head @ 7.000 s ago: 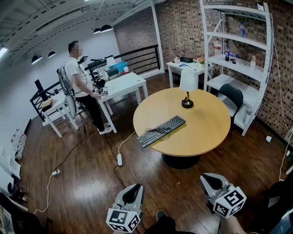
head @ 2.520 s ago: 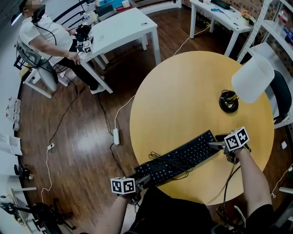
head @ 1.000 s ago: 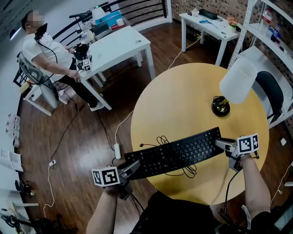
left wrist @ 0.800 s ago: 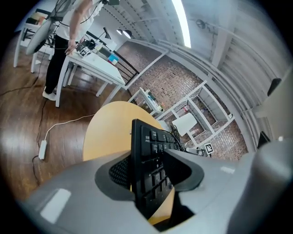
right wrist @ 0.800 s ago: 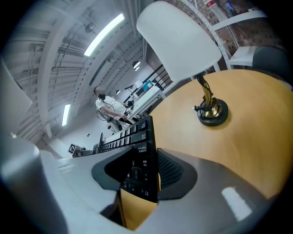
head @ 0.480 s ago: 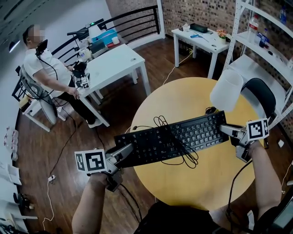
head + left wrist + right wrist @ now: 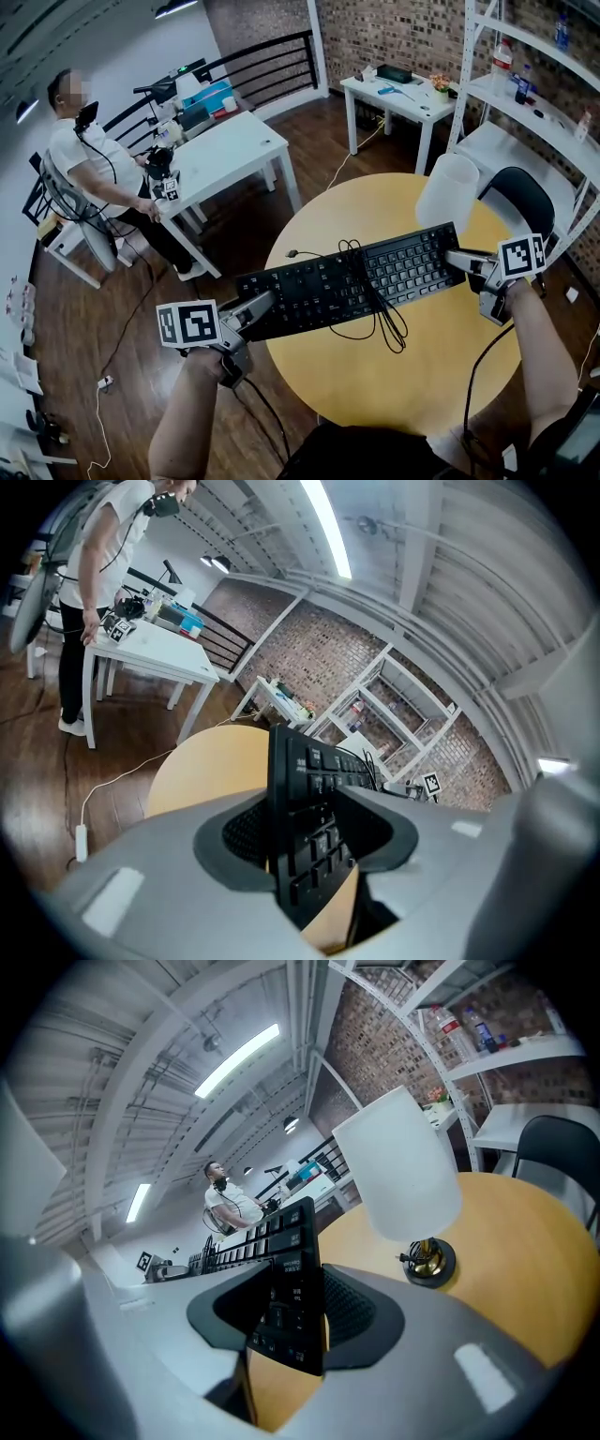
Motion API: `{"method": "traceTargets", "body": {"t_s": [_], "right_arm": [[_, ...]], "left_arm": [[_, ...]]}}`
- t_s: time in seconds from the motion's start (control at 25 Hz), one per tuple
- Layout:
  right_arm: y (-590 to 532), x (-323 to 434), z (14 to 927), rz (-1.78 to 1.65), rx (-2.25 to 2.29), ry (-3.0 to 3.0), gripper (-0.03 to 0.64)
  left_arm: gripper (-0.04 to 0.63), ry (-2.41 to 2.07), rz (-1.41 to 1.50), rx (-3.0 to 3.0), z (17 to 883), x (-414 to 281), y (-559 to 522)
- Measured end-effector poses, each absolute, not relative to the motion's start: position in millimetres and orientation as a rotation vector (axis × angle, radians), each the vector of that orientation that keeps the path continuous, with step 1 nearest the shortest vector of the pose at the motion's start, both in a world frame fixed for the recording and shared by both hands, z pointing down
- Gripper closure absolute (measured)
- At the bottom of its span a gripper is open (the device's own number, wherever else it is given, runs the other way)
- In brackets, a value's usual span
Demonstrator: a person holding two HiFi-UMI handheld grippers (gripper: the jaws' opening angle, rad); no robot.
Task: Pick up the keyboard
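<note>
1. The black keyboard point(image 7: 352, 281) is held in the air between the two claws, above the near half of the round wooden surface point(image 7: 412, 375). It runs left to right across the head view, with its right end slightly higher.
2. The left claw point(image 7: 253, 307) is clamped on the keyboard's left short end. In the left gripper view the keyboard stands edge-on between the jaws, one pad on the key face and one on the underside.
3. The keyboard's left end, and the left claw with it, overhangs the surface's left edge, above the dark wood floor point(image 7: 122, 309).
4. The right claw point(image 7: 461, 261) is clamped on the keyboard's right short end. In the right gripper view the jaws are closed on both faces of the end, and the key rows run away from the camera.
5. The keyboard cable point(image 7: 380, 323) is black. It loops over the key face near the middle and hangs below the front edge.
6. A table lamp point(image 7: 448, 192) with a white shade stands on the surface, just behind the keyboard's right end and apart from it.
7. Background: a person point(image 7: 89, 164) sits at a white rectangular surface point(image 7: 230, 155), well apart from the keyboard. A white shelf unit point(image 7: 525, 103) and a black chair point(image 7: 520, 202) stand at the right.
</note>
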State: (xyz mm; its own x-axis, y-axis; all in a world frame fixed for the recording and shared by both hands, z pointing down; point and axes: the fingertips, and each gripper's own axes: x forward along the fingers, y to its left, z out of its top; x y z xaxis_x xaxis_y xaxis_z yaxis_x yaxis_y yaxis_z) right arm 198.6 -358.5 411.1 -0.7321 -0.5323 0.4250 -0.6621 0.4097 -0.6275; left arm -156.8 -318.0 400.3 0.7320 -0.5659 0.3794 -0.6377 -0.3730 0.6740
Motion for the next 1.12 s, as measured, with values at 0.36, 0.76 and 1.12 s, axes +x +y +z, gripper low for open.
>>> {"method": "traceTargets", "body": {"t_s": [0.36, 0.76, 1.12], "right_arm": [[-341.4, 199.9, 438.3, 1.263, 1.068, -2.471, 0.449], [-339.2, 199.0, 443.1, 1.277, 1.054, -2.458, 0.451], [-339.7, 201.1, 447.3, 1.287, 1.054, -2.449, 0.449]], "left_arm": [[0.403, -0.908, 0.141, 2.033, 420.9, -155.6, -301.4], [0.403, -0.910, 0.149, 2.017, 425.1, -156.2, -298.0], [0.403, -0.913, 0.159, 2.021, 425.4, -154.8, -300.2]]}}
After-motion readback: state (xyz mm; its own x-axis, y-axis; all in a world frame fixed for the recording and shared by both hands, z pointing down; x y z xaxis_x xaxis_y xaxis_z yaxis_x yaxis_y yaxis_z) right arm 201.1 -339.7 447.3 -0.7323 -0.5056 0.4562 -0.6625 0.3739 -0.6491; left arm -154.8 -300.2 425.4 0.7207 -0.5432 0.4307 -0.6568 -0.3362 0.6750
